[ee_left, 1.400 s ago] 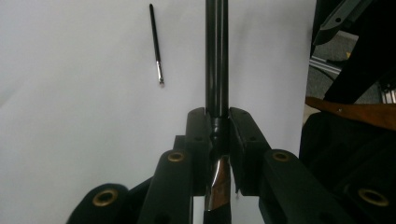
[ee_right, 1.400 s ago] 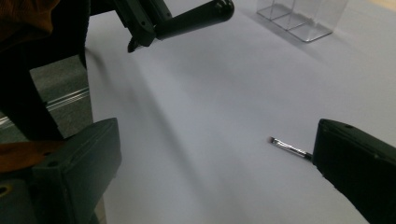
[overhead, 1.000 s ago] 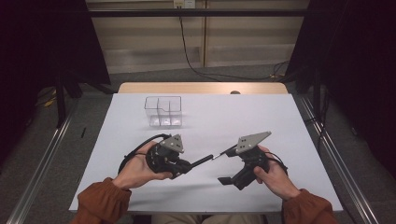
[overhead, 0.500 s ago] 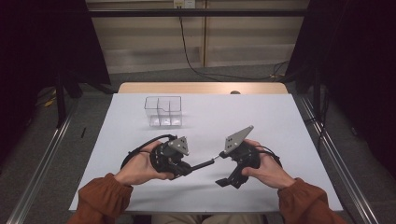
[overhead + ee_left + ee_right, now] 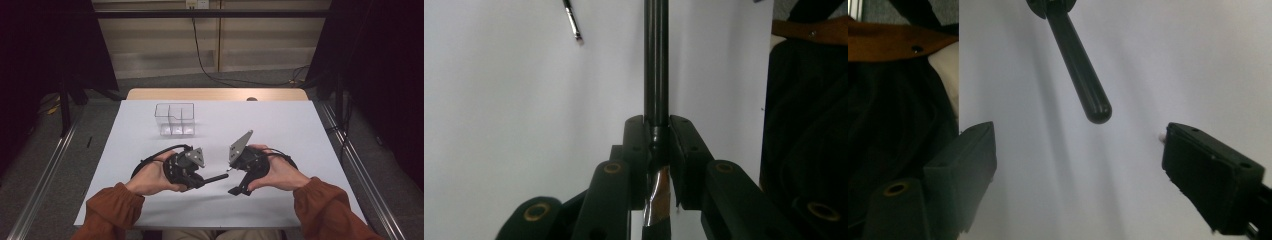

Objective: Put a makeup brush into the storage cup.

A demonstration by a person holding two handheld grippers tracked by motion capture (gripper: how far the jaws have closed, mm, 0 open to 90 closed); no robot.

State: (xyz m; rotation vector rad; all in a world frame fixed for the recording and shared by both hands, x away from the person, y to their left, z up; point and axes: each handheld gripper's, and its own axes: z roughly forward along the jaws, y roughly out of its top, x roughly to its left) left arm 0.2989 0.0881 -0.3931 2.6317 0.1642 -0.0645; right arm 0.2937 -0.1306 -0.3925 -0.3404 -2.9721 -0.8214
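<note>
In the high view, the left gripper (image 5: 200, 179) is clamped on a slim black glossy rod-shaped handle (image 5: 216, 178), seemingly a brush or pen, which juts level toward the right gripper (image 5: 235, 175) just beside its free end. A clear plastic divided box (image 5: 174, 119) stands well apart, farther up the pale lavender-white tabletop (image 5: 300, 130). A wooden edge, grey floor, dark curtains and a hanging cable lie beyond.

In the left gripper view, the jaws pinch the rod (image 5: 656, 60) near its silver-banded part; a second small thin brush (image 5: 573, 21) lies on the table ahead.

In the right gripper view, the jaws stand wide apart, having just been closing, with nothing between them; the rod's rounded end (image 5: 1083, 75) hangs above the gap.

The rod looks light, stiff and slick; grip it squarely across the shaft, back from the rounded tip.
</note>
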